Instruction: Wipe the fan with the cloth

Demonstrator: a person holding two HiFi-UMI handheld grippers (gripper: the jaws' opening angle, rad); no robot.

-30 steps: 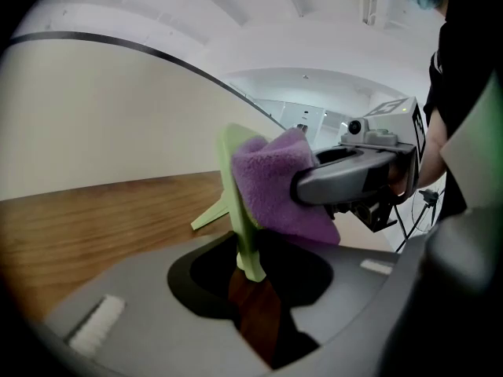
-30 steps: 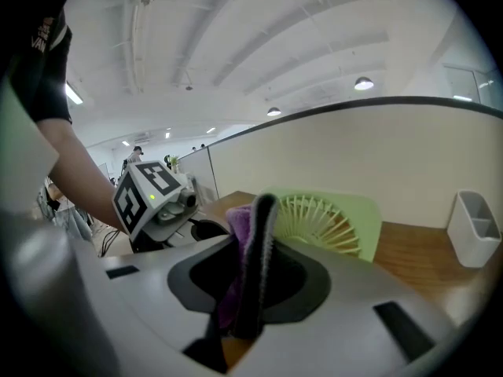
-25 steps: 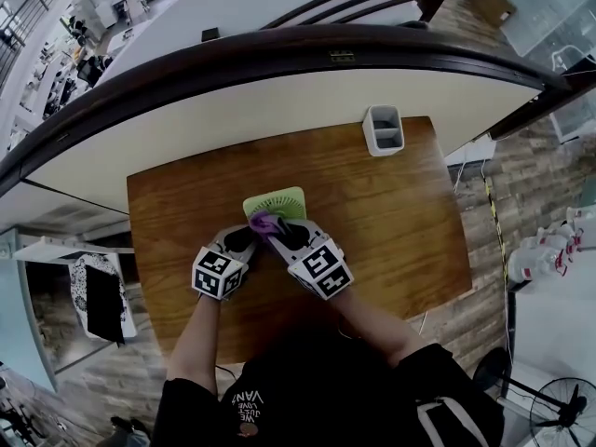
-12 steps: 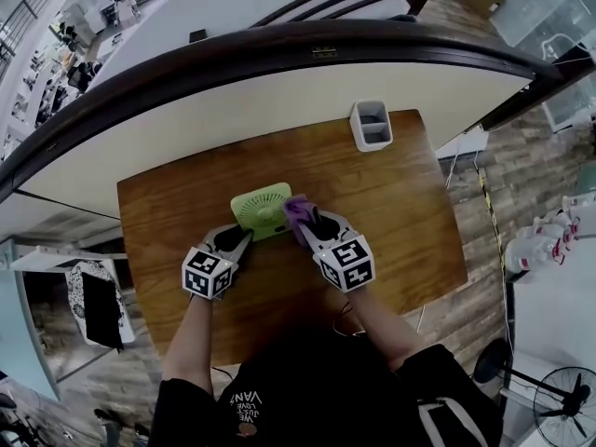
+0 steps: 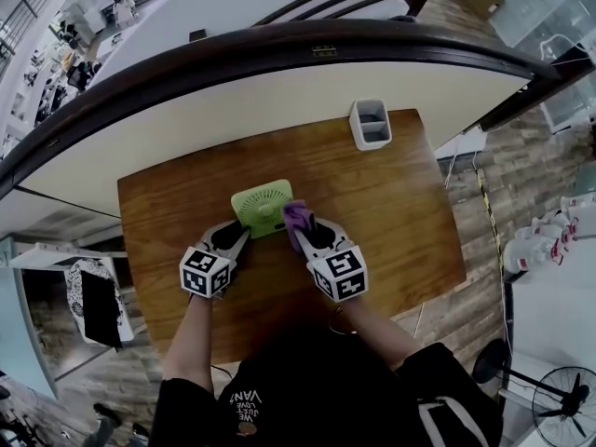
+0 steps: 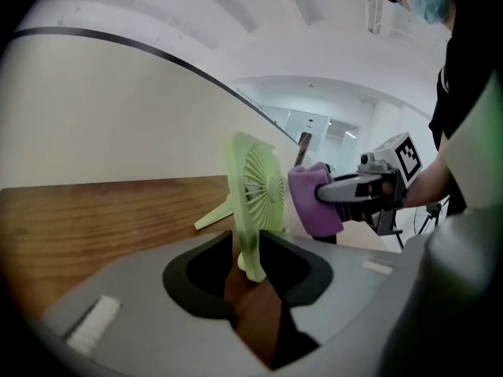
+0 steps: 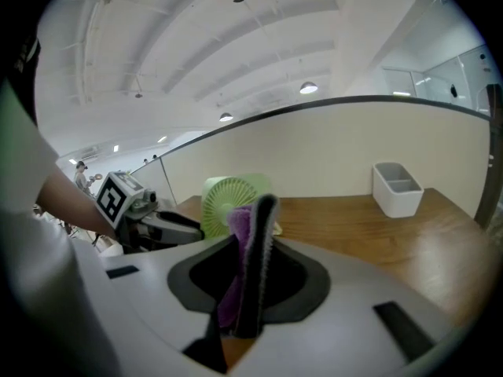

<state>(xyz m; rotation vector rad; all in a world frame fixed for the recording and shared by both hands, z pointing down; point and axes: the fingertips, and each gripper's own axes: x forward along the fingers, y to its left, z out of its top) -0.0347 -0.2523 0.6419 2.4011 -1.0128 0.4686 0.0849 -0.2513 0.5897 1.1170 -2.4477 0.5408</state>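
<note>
While left gripper clamps the ribbed plastic fan, right gripper pinches soft folded cloth.

We note the fan: pale green plastic, smooth, with a faint sheen on its moulded grille. Cloth: purple, soft, fuzzy nap, matt. Table: brown wood grain, smooth, satin finish. Bin: white plastic, smooth. Floor: grey-brown wood-look planks, matt.
</note>
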